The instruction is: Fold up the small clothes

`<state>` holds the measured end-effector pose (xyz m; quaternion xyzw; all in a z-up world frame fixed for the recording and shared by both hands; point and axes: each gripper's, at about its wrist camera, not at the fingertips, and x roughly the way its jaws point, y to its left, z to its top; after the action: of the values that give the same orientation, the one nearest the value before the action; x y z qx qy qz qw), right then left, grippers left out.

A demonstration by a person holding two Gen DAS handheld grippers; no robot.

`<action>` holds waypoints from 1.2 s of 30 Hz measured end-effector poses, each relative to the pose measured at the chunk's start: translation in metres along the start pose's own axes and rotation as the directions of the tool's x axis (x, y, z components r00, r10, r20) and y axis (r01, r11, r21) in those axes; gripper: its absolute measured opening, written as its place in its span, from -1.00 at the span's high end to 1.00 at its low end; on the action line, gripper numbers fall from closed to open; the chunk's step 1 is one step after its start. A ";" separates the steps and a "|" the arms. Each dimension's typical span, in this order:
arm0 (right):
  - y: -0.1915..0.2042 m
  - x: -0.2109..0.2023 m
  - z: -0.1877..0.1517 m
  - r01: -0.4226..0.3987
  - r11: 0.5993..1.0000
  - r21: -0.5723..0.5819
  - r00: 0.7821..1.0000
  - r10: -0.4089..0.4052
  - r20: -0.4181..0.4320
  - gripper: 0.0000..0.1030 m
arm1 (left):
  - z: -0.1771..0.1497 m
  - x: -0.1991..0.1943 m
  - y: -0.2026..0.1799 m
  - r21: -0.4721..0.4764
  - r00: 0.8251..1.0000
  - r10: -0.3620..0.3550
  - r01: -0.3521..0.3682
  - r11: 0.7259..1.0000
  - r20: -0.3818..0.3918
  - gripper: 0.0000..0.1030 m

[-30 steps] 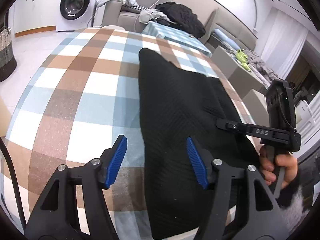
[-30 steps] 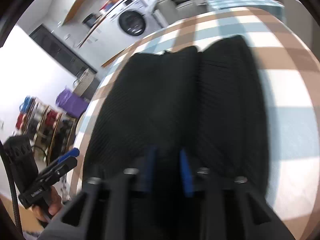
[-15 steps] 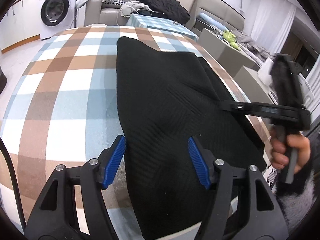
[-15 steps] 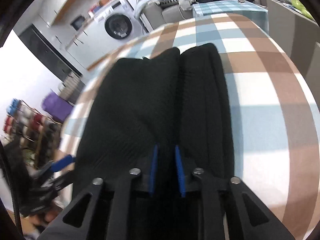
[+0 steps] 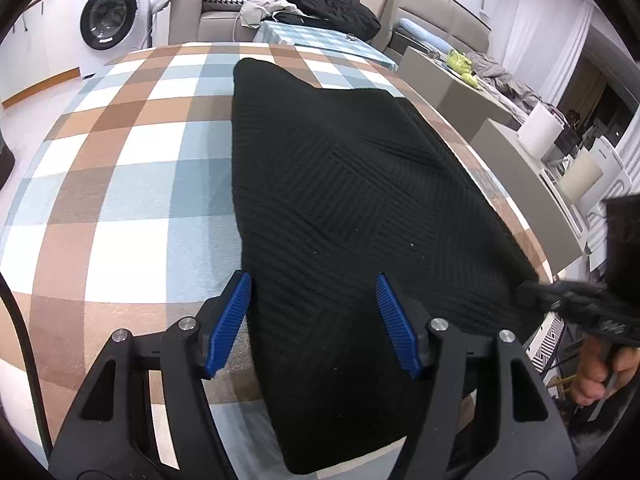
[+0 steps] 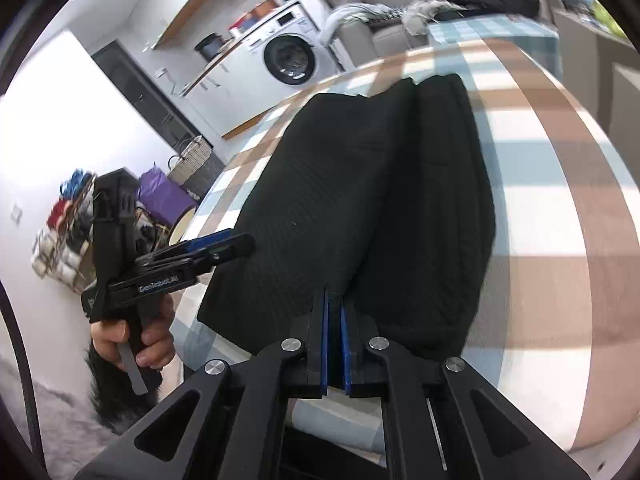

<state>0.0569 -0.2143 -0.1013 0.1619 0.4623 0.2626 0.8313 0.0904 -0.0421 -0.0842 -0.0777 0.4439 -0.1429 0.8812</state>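
right gripper (image 6: 334, 312): your jaws just closed, nothing between | withdrawn to black garment's (image 5: 340, 200) lower-right edge, left view

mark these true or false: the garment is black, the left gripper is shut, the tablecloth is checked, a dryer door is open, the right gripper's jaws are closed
1. The black garment lies on the table. True.
2. The left gripper is shut. False: its jaws stand apart above the garment's near end.
3. The tablecloth is checked in brown, blue and white. True.
4. The washing machine has its door open. False: the round door is closed.
5. The right gripper has its jaws closed. True: they have just been closing, at the garment's near edge; whether cloth is pinched is unclear.
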 end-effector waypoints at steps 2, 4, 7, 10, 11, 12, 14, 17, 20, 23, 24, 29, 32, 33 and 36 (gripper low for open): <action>-0.014 0.014 -0.009 0.047 0.999 0.025 0.996 -0.045 -0.073 0.90 | 0.001 -0.004 0.002 -0.010 1.000 0.002 -0.002 1.000 0.010 -0.21; -0.019 0.014 -0.008 0.010 0.999 0.050 0.998 -0.007 -0.063 0.88 | 0.001 -0.010 0.004 -0.018 1.000 0.003 -0.003 1.000 0.021 -0.21; -0.016 0.005 -0.010 -0.008 0.999 0.035 0.998 0.010 -0.059 0.76 | 0.002 -0.016 0.003 -0.020 0.999 -0.005 0.005 1.000 0.032 -0.21; -0.011 0.003 -0.020 -0.005 1.000 -0.009 0.997 0.004 -0.075 0.72 | 0.005 -0.020 -0.003 -0.002 0.999 -0.006 0.006 1.000 0.043 -0.21; -0.010 0.001 -0.024 -0.010 1.000 -0.018 0.996 0.008 -0.085 0.72 | 0.007 -0.021 -0.006 0.002 0.999 -0.010 0.010 1.000 0.050 -0.21; -0.008 -0.001 -0.027 0.004 0.999 -0.037 0.996 -0.007 -0.086 0.72 | 0.008 -0.022 -0.008 0.008 0.998 -0.015 0.015 1.000 0.055 -0.21; -0.006 -0.008 -0.032 0.014 0.998 -0.054 0.997 -0.018 -0.081 0.72 | 0.010 -0.023 -0.013 0.019 0.998 -0.025 0.024 1.000 0.059 -0.21; -0.010 -0.025 -0.032 0.034 0.999 -0.025 0.999 -0.034 -0.028 0.48 | 0.012 -0.024 -0.023 0.041 0.997 -0.041 0.039 0.998 0.062 -0.21; -0.027 -0.045 -0.028 0.072 0.994 0.084 0.995 -0.078 0.068 0.09 | 0.009 -0.021 -0.035 0.067 0.996 -0.077 0.074 0.995 0.050 -0.21; -0.036 -0.036 -0.025 0.073 0.991 0.114 0.994 -0.082 0.076 0.09 | 0.003 -0.013 -0.049 0.092 0.994 -0.108 0.106 0.990 0.022 -0.21; -0.035 -0.029 -0.024 0.079 0.991 0.112 0.994 -0.086 0.063 0.13 | 0.001 -0.011 -0.052 0.099 0.994 -0.112 0.110 0.989 0.014 -0.21; -0.027 -0.018 -0.021 0.118 0.989 0.090 0.992 -0.122 0.044 0.85 | -0.007 -0.008 -0.067 0.130 0.991 -0.132 0.130 0.983 0.005 -0.21; -0.044 -0.013 -0.024 0.162 0.975 0.154 0.987 -0.162 -0.012 0.83 | -0.012 0.004 -0.070 0.147 0.990 -0.139 0.143 0.979 -0.037 -0.21; -0.048 -0.013 -0.024 0.159 0.972 0.176 0.987 -0.159 -0.010 0.78 | -0.015 0.008 -0.070 0.151 0.991 -0.128 0.133 0.980 -0.045 -0.21; -0.042 -0.024 -0.012 0.181 0.972 0.153 0.981 -0.189 0.041 0.47 | -0.023 0.013 -0.073 0.179 0.992 -0.111 0.119 0.977 -0.052 -0.22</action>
<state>0.0483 -0.2625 -0.1124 0.1866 0.4706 0.1442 0.8503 0.0662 -0.1152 -0.0886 -0.0194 0.4421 -0.2352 0.8654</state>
